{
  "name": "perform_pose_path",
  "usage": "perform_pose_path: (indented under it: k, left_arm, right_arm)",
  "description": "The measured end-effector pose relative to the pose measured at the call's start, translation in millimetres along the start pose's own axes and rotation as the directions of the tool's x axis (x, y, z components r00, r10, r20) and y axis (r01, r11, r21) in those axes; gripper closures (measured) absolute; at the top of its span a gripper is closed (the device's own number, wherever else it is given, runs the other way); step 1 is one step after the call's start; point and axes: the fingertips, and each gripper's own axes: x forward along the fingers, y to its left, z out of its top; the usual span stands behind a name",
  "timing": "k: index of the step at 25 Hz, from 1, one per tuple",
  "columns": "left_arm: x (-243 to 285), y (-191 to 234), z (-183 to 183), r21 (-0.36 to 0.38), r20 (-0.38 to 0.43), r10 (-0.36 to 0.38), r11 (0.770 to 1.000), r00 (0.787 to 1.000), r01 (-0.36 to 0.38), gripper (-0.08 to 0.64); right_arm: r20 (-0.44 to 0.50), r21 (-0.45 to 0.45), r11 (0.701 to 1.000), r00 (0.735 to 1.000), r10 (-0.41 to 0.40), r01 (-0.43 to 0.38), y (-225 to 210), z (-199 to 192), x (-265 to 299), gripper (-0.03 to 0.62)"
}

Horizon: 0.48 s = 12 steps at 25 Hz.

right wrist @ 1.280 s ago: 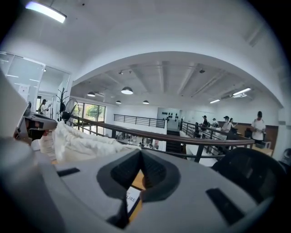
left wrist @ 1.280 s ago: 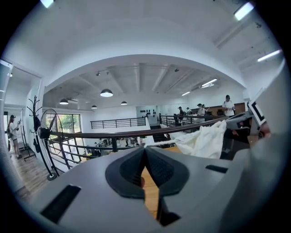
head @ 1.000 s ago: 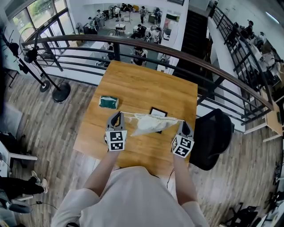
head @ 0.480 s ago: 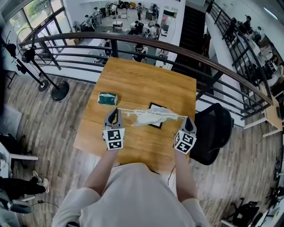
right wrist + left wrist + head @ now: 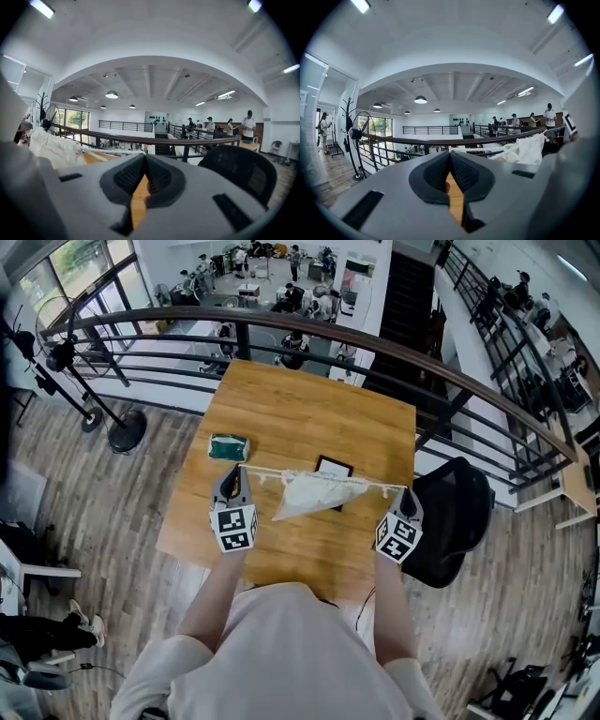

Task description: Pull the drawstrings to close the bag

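A white drawstring bag (image 5: pixel 314 492) hangs above the wooden table (image 5: pixel 309 413), its mouth gathered along a taut white cord (image 5: pixel 267 472). That cord runs straight from my left gripper (image 5: pixel 236 472) to my right gripper (image 5: pixel 409 494). Both grippers are shut on the cord's ends, one on each side of the bag. In the left gripper view the jaws (image 5: pixel 450 155) are pressed together and the bag (image 5: pixel 528 148) shows at the right. In the right gripper view the jaws (image 5: pixel 144 158) are also closed, with the bag (image 5: pixel 52 147) at the left and the cord (image 5: pixel 115 152) leading to it.
A green packet (image 5: pixel 228 449) lies on the table left of the bag. A black-framed card (image 5: pixel 334 467) lies behind the bag. A black office chair (image 5: pixel 453 519) stands right of the table. A curved railing (image 5: pixel 375 351) runs past the table's far edge, and a floor stand (image 5: pixel 127 432) is at the left.
Both grippers have moved apart, left leftward and right rightward. The cord has drawn out straight and the bag's mouth has gathered tighter.
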Motion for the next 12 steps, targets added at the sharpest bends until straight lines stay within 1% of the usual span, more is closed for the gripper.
perform_pose_path:
  k: [5,12]
  left_arm:
    - [2.1,15.7,-2.0,-0.032,-0.009,0.027,0.999,1.000,-0.027,0.566]
    - [3.4,30.6,-0.5,-0.043,0.001,0.058,0.997,0.998,-0.058,0.565]
  right_arm:
    - [0.009,-0.005,1.000,1.000,-0.014,0.014,-5.1,4.8,1.0,0.589]
    - [0.016,0.000,0.999,0.999,-0.050,0.050,-15.5,7.5,-0.2,0.589]
